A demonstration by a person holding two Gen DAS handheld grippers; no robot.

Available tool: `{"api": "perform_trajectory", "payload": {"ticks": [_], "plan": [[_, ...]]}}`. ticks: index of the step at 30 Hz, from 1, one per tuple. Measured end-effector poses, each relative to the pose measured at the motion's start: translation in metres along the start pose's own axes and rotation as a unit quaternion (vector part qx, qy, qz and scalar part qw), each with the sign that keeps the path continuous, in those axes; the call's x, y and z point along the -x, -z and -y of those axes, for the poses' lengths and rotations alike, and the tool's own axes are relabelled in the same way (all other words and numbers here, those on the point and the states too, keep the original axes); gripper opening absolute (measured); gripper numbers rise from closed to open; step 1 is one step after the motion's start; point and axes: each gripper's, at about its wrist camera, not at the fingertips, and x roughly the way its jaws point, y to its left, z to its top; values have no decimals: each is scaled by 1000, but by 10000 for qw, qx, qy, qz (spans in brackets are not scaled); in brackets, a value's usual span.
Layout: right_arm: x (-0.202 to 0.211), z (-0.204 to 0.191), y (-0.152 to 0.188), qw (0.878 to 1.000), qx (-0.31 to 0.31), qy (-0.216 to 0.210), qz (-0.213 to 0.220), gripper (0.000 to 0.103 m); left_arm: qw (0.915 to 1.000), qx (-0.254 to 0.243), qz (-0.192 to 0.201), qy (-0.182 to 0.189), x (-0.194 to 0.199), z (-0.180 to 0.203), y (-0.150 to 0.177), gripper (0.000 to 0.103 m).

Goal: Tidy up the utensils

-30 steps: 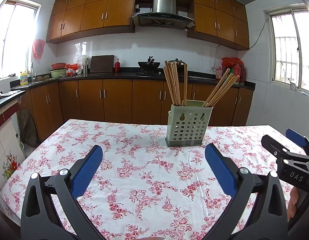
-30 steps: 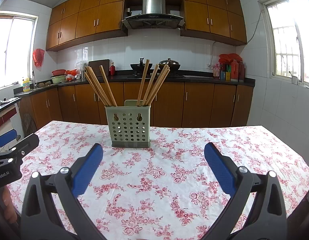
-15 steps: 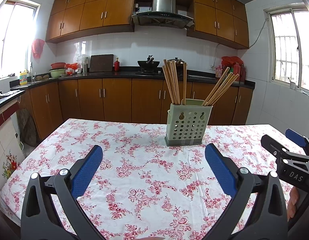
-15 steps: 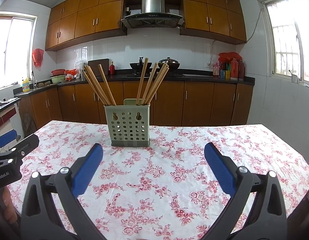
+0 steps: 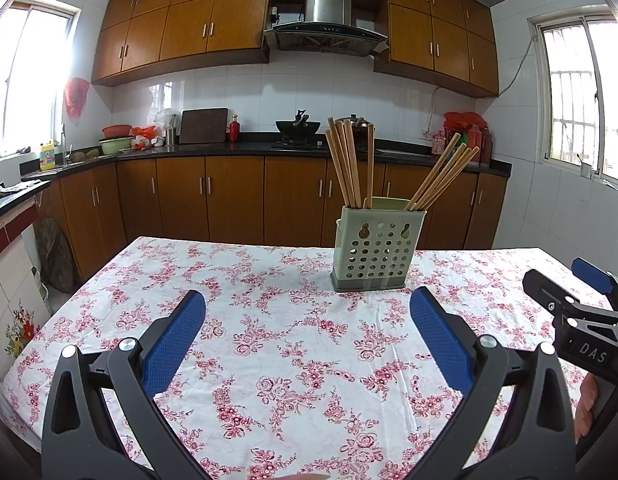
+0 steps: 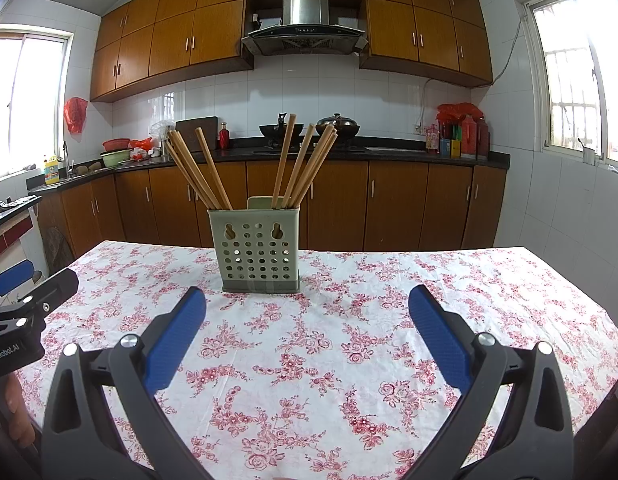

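Observation:
A pale green perforated utensil holder (image 5: 375, 252) stands upright on the floral tablecloth (image 5: 269, 340), also in the right wrist view (image 6: 259, 254). Several wooden chopsticks (image 5: 349, 164) lean in two bunches inside it, seen again in the right wrist view (image 6: 301, 166). My left gripper (image 5: 307, 312) is open and empty, short of the holder. My right gripper (image 6: 307, 310) is open and empty, also short of the holder; it shows at the right edge of the left wrist view (image 5: 569, 308).
The table's far edge (image 6: 349, 250) lies just behind the holder. Brown kitchen cabinets (image 5: 229, 200) and a dark counter (image 5: 213, 148) with pots run along the back wall. The left gripper (image 6: 25, 304) shows at the left edge of the right wrist view.
Both grippers have drifted slightly back or tilted a little; the holder sits marginally higher in both views. Nothing was taken hold of or let go.

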Motion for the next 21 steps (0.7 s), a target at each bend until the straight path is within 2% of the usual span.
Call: {"api": "perform_trajectory", "payload": {"ticks": [21], "plan": [[-1, 0, 0, 10000, -11, 4, -11, 99, 10000, 1, -24, -12, -1, -2, 3, 101]]}}
